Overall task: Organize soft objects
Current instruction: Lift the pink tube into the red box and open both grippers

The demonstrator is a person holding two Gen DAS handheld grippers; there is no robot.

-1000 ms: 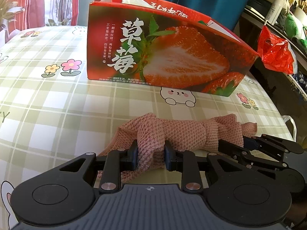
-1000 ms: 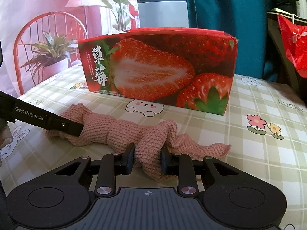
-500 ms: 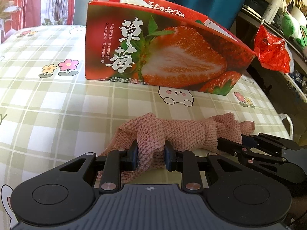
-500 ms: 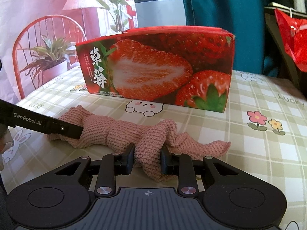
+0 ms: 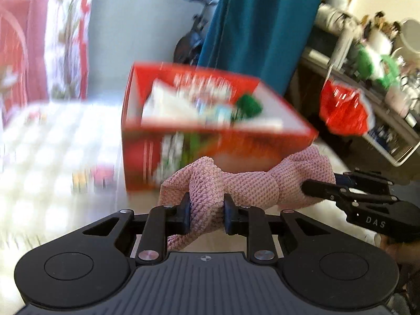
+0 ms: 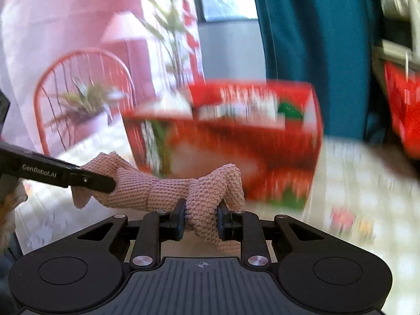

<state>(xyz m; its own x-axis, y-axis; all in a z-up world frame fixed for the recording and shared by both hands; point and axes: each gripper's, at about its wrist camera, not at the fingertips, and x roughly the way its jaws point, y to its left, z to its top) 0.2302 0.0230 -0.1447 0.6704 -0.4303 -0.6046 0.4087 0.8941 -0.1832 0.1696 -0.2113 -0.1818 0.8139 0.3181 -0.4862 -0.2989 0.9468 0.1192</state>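
Two grippers, left gripper [image 5: 205,214] and right gripper [image 6: 200,219], squeeze tighter on our pink knit cloth [image 5: 252,186]. We lift it; next it goes over the strawberry box [image 5: 210,134], then we let go.

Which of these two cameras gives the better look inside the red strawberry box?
The left wrist view. It looks down into the open strawberry box, showing blurred white and green things inside. The right wrist view sees mostly the box's front face and only a thin, blurred strip of its contents.
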